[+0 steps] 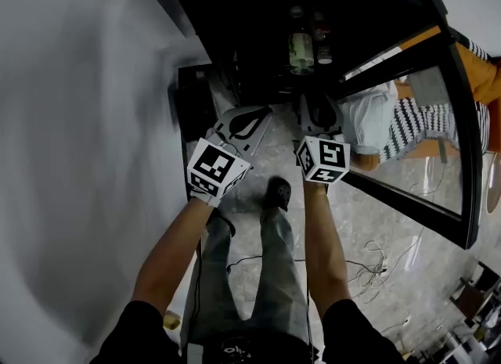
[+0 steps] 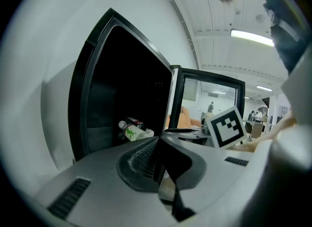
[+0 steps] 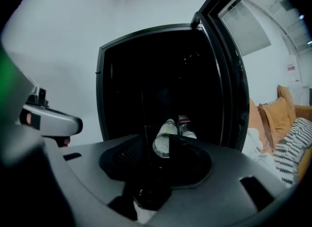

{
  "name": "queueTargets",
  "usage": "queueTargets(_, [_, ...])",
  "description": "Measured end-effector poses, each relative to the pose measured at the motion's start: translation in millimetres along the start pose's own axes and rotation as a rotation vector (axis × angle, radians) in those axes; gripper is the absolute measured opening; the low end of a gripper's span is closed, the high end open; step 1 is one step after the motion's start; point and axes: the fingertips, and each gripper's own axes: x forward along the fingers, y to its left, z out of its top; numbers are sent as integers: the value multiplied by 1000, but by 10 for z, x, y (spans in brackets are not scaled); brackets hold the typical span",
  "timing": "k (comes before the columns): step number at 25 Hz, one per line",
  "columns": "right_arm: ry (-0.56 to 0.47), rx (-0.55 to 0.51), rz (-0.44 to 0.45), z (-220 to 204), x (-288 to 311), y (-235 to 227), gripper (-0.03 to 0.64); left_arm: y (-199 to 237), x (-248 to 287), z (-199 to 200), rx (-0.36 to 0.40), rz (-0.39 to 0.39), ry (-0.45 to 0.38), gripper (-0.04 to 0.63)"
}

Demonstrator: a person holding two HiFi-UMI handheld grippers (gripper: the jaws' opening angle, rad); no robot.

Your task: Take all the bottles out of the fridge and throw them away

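A small black fridge (image 1: 235, 10) stands open on the floor. On its bottom lie a clear bottle with a green label (image 1: 301, 51) and a second bottle (image 1: 323, 48) beside it. My left gripper (image 1: 258, 113) hovers in front of the opening, its jaws shut and empty (image 2: 163, 148); from it the green-label bottle (image 2: 134, 132) shows inside. My right gripper (image 1: 315, 100) points straight at the bottles, just outside the fridge. Its jaws (image 3: 158, 160) stand a little open with nothing between them. The nearest bottle (image 3: 165, 138) lies end-on beyond them, with the red-labelled bottle (image 3: 185, 123) behind.
The fridge's glass door (image 1: 438, 159) swings open to the right. A white wall (image 1: 86, 120) runs along the left. My own leg and shoe (image 1: 278, 192) stand below the grippers. Cables (image 1: 368, 264) lie on the stone floor. An orange and a striped cushion (image 1: 423, 124) show past the door.
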Motion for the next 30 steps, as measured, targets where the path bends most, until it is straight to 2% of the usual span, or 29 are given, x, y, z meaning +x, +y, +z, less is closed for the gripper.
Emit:
queueTargets(4, [31,32,-34,-61,342,-73,273,133,50,8,-2,15,6,6])
queueTargets(7, [67,32,-45,-141,569,-97,319,274,87,-1,-13,38,13,6])
queueTargets(12, [104,-18,-74,-221,886,-165,337,438,126,-5,-30,57,12,6])
queueTargets(18, [185,-37,-144,-394,1114,-261,336,550,68,-7,-7,61,14,6])
queueTargets(30, [166,-6,-139,-275,818,-208,331,467,-153,84,-2,68,18,6])
